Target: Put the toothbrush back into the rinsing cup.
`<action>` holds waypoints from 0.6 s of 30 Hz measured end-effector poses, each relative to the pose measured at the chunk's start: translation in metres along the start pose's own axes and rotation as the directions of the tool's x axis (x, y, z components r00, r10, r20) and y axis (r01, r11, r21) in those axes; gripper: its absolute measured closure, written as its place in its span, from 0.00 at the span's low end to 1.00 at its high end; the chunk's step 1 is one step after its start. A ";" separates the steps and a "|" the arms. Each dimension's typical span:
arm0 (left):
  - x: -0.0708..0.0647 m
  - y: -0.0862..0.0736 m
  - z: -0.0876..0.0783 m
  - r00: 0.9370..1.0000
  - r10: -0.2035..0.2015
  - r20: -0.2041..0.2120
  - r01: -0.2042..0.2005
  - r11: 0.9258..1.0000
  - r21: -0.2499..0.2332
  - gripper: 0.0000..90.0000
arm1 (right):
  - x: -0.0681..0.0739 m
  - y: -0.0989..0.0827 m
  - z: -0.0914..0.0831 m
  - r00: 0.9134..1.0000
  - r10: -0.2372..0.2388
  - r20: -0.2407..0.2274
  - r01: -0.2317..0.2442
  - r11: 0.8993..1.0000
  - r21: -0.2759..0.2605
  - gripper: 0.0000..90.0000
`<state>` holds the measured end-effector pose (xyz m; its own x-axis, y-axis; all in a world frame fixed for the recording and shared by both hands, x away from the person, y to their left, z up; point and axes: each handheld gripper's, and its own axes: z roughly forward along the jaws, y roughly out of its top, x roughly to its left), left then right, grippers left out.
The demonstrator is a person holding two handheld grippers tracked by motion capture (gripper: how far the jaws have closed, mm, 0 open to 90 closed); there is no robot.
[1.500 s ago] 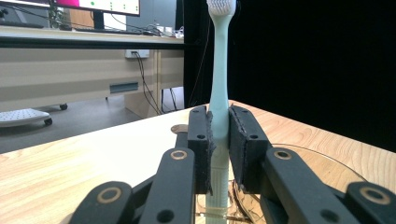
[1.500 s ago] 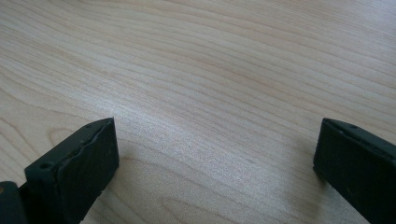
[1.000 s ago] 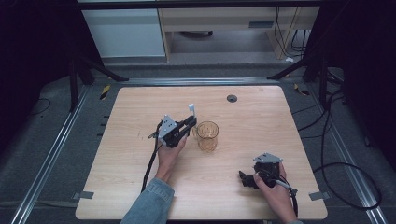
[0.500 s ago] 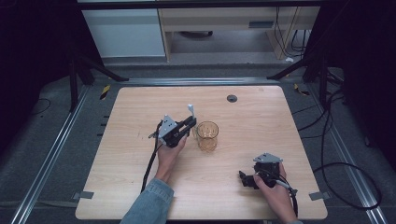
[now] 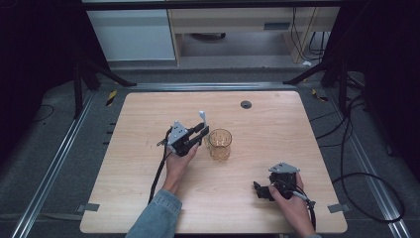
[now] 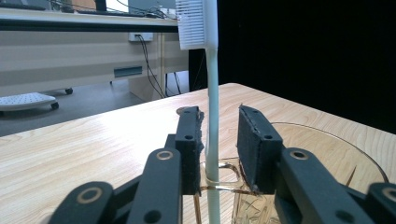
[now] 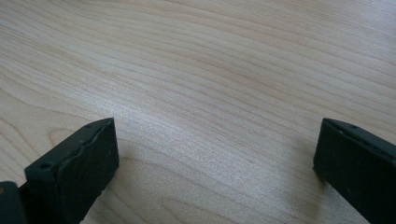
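- We see the left gripper at the near-left side of the glass cup, mid-table, with a white toothbrush standing upright between its jaws, bristle head on top.
- What has just changed: the left jaws have just been opening. In the left gripper view the toothbrush stands in the gap, still against the left pad, with clear space to the right pad, so no squeeze on it now.
- The gap is narrow, just a slight release rather than a wide spread.
- The brush's lower end drops past the rim of the cup just below the jaws; we can't tell if it sits inside the glass or just outside the wall.
- The left hand sits in the same spot as in the earlier high-view frames; the jaws alone differ.
- The right gripper rests on the wooden table at the near-right corner, well apart from the cup; its jaws stand wide with bare wood between them, holding nothing.
- Our read: this is the let-go step of dropping the toothbrush into the cup. The placing looks nearly done.
- Risk: the brush leans on one pad, so it may tip as the jaws widen.
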<state>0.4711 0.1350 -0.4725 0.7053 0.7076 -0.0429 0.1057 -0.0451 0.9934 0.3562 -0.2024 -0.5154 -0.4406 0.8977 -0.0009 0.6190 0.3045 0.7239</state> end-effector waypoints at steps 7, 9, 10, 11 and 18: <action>0.000 0.002 -0.001 1.000 -0.006 -0.003 0.006 1.000 0.021 0.63 | 0.000 0.000 0.000 1.000 0.000 0.000 0.000 1.000 0.000 0.00; 0.000 0.003 -0.002 1.000 -0.010 0.001 0.010 1.000 0.018 0.60 | 0.000 0.000 0.000 1.000 0.000 0.000 0.000 1.000 0.000 0.00; 0.001 0.003 -0.003 1.000 -0.009 0.005 0.009 1.000 0.023 0.58 | 0.000 0.000 0.000 1.000 0.000 0.000 0.000 1.000 0.000 0.00; 0.001 0.004 -0.003 1.000 -0.007 0.006 0.007 1.000 0.028 0.56 | 0.000 0.000 0.000 1.000 0.000 0.000 0.000 1.000 0.000 0.00; 0.001 0.007 -0.010 1.000 0.008 0.018 -0.009 0.998 0.062 0.45 | 0.000 0.000 0.000 1.000 0.000 0.000 0.000 1.000 0.000 0.00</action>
<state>0.4655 0.1425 -0.4646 0.7189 0.6941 -0.0373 0.1425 -0.0946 0.9853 0.3562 -0.2024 -0.5154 -0.4407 0.8977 -0.0008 0.6190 0.3045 0.7240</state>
